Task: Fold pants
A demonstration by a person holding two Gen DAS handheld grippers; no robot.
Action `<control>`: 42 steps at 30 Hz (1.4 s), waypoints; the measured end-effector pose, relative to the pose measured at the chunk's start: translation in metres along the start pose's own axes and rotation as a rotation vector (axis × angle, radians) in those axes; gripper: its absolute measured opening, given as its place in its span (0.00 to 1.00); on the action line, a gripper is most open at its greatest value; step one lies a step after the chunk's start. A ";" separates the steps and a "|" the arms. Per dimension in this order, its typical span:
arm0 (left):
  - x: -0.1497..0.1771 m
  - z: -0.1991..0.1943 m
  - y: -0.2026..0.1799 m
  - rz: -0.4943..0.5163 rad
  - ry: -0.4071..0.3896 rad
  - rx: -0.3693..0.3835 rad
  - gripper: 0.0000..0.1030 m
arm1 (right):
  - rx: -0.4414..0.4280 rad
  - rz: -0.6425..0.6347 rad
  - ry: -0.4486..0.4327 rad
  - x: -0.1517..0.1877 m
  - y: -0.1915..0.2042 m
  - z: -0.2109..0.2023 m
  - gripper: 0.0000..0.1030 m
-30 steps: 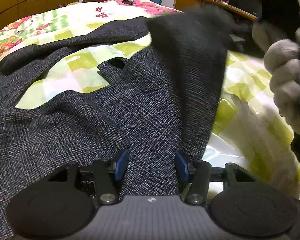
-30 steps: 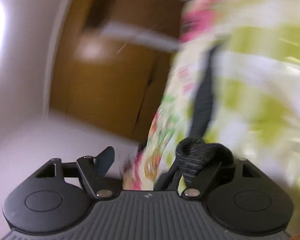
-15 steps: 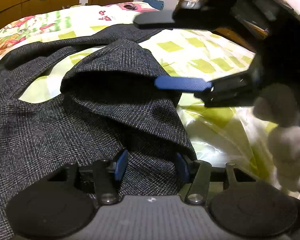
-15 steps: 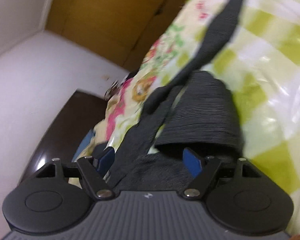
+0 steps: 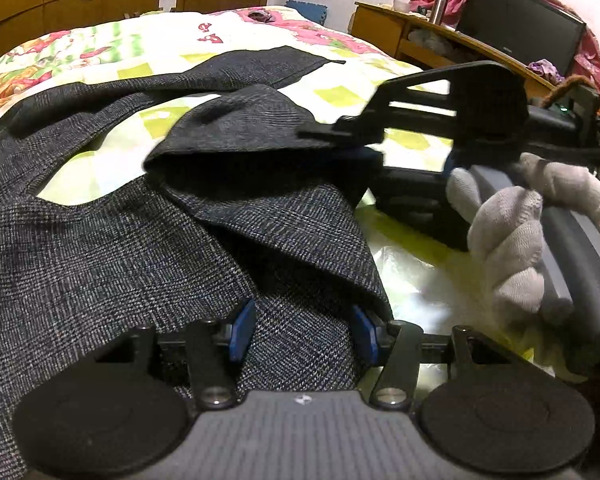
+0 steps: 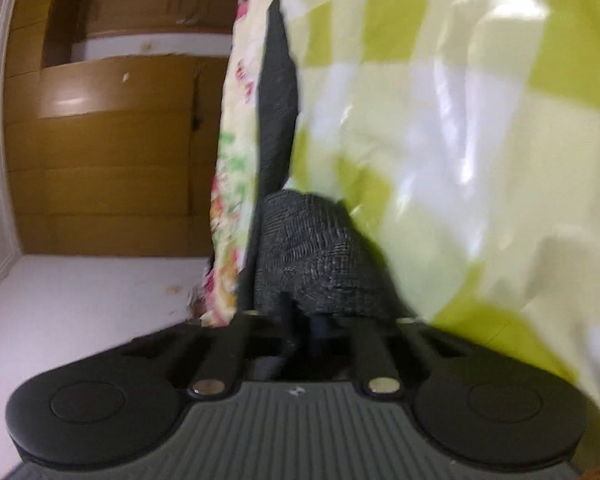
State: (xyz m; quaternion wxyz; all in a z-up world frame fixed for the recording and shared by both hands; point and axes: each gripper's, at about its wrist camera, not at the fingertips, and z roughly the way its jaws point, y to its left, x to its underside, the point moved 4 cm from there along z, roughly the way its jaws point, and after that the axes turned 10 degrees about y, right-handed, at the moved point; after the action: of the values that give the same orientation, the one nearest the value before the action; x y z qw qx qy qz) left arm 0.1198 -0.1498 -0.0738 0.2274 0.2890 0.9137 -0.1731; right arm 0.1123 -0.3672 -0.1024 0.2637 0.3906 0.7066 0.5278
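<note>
The dark checked pants (image 5: 112, 264) lie spread across the bed (image 5: 148, 44), on its green-and-white checked cover, with one part already lifted into a loose hump beside the main body of cloth. The right gripper (image 5: 340, 142), held in a white-gloved hand (image 5: 512, 236), has its jaws together on the edge of that hump; the right wrist view shows the same bunched fabric pinched right at the fingers, so the grip looks secure rather than a mere touch. The left gripper (image 5: 300, 334) rests low on the pants nearest the camera, its blue pads (image 5: 240, 334) standing apart with flat cloth between them, pressing nothing. The step in hand seems to be carrying the pinched edge over the rest of the pants to form a fold. To do it well, the right gripper should keep its clamp firm and travel low and steadily over the pants, so the cloth lays down without bunching. The left gripper would best hold the near cloth down, or close on it, so the lower layer does not drag along. The edges should line up before the clamp is let go, since this soft fabric slumps easily.
</note>
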 end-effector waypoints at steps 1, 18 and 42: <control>-0.002 0.000 0.000 0.002 0.004 -0.002 0.64 | 0.013 -0.038 -0.023 -0.004 0.006 -0.005 0.08; -0.019 0.006 -0.043 0.118 0.033 0.036 0.64 | 0.455 -0.577 -0.488 -0.065 0.068 -0.178 0.07; -0.019 0.007 -0.056 0.148 0.061 0.019 0.65 | 0.310 -0.569 -0.564 -0.125 0.073 -0.181 0.23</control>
State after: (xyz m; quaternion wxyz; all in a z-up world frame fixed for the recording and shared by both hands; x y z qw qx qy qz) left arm 0.1019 -0.2046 -0.0602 0.2090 0.3633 0.8945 -0.1556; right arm 0.0596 -0.5582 0.0167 0.5199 0.3444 0.7573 0.1942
